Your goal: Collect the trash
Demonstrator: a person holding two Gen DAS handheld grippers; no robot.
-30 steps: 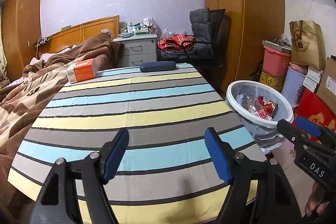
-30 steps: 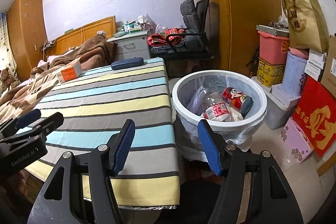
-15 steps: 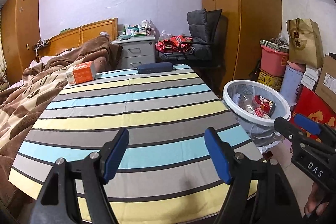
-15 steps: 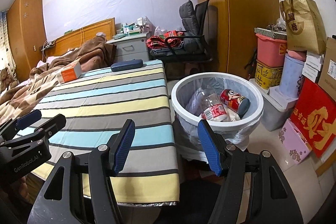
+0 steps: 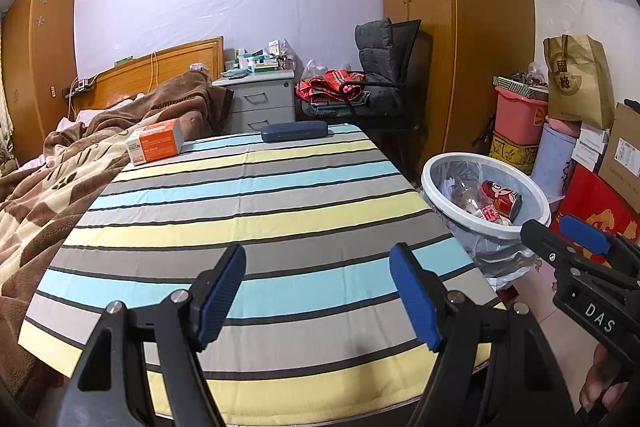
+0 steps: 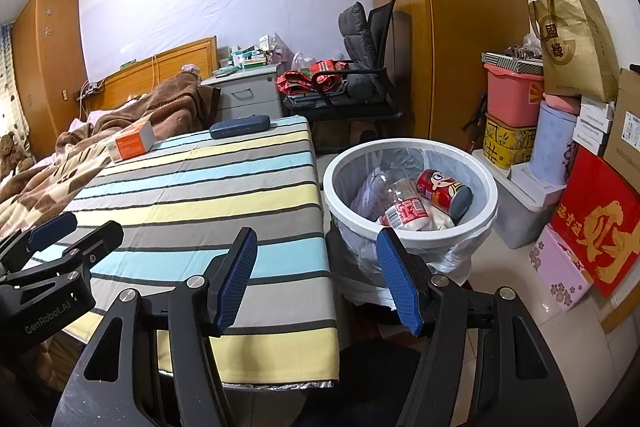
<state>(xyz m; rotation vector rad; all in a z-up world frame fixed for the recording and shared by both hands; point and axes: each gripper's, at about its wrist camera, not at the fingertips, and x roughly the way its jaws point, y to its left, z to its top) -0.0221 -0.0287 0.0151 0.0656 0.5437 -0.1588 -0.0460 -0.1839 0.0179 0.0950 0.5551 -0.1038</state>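
Note:
A white trash bin (image 6: pixel 412 235) with a plastic liner stands on the floor right of the striped table (image 6: pixel 192 195). Inside it lie a red can (image 6: pixel 442 193), a clear plastic bottle (image 6: pixel 404 213) with a red label, and crumpled white wrapping. The left wrist view shows the same bin (image 5: pixel 486 231) with the can (image 5: pixel 500 197). My left gripper (image 5: pixel 318 289) hovers open over the near part of the table (image 5: pixel 240 211), nothing between its fingers. My right gripper (image 6: pixel 316 281) is open too, empty, by the table's right edge and near the bin's front rim.
An orange box (image 5: pixel 156 145) and a dark blue case (image 5: pixel 294 131) sit at the table's far end. A bed with a brown blanket (image 5: pixel 48 179) lies left. A grey cabinet (image 5: pixel 260 103), a black chair (image 5: pixel 380 87) and stacked boxes and bags (image 6: pixel 560 107) line the back and right.
The left wrist view has pulled back and risen slightly, so the table and bin look a bit farther. The right gripper stays put. Both jaws keep the same gap.

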